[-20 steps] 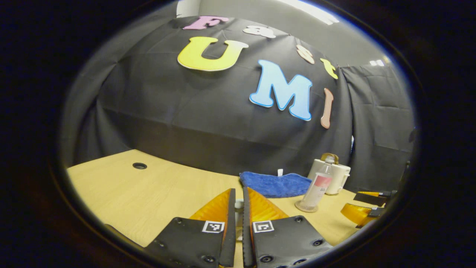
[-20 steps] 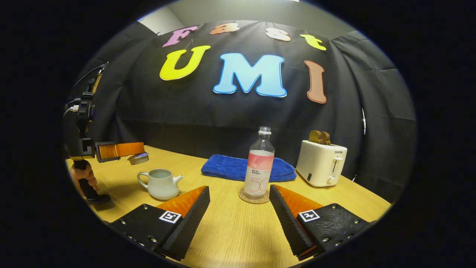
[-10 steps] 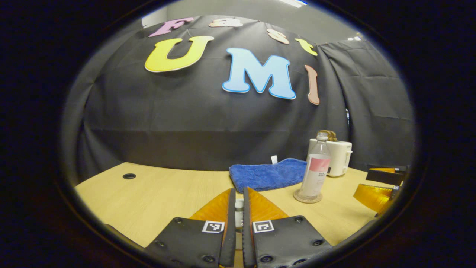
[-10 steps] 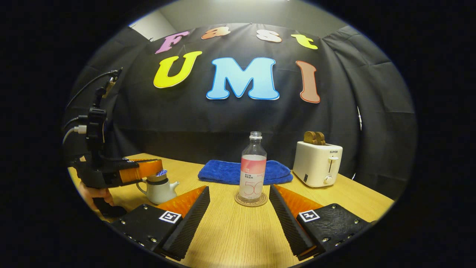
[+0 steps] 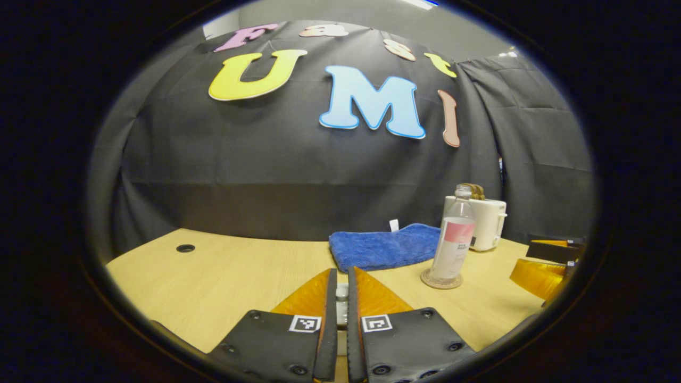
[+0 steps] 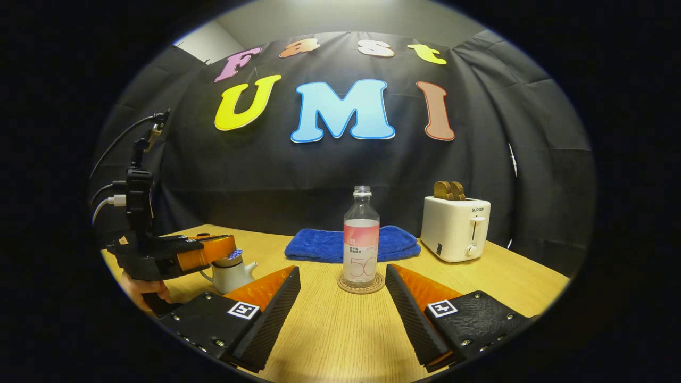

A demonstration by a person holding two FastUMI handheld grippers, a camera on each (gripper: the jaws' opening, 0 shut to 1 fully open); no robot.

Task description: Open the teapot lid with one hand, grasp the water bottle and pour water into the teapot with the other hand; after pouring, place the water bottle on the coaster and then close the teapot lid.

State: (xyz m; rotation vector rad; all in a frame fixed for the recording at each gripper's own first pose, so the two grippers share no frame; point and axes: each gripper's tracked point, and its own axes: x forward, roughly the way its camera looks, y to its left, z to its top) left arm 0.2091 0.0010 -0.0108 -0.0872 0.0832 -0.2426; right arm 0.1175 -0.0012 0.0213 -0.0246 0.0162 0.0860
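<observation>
The lid (image 6: 229,259) is held pinched in the left tool (image 6: 232,249) directly above the teapot (image 6: 230,271), seemingly seated or nearly so, on the table (image 6: 330,330). The teapot's spout is pointed toward the water bottle (image 6: 361,238), which is stood upright, long axis vertical, on the coaster (image 6: 361,284) well to the teapot's spout side. The right tool (image 6: 343,303) is spread wide and empty, short of the bottle. A release appears to be what remains.
</observation>
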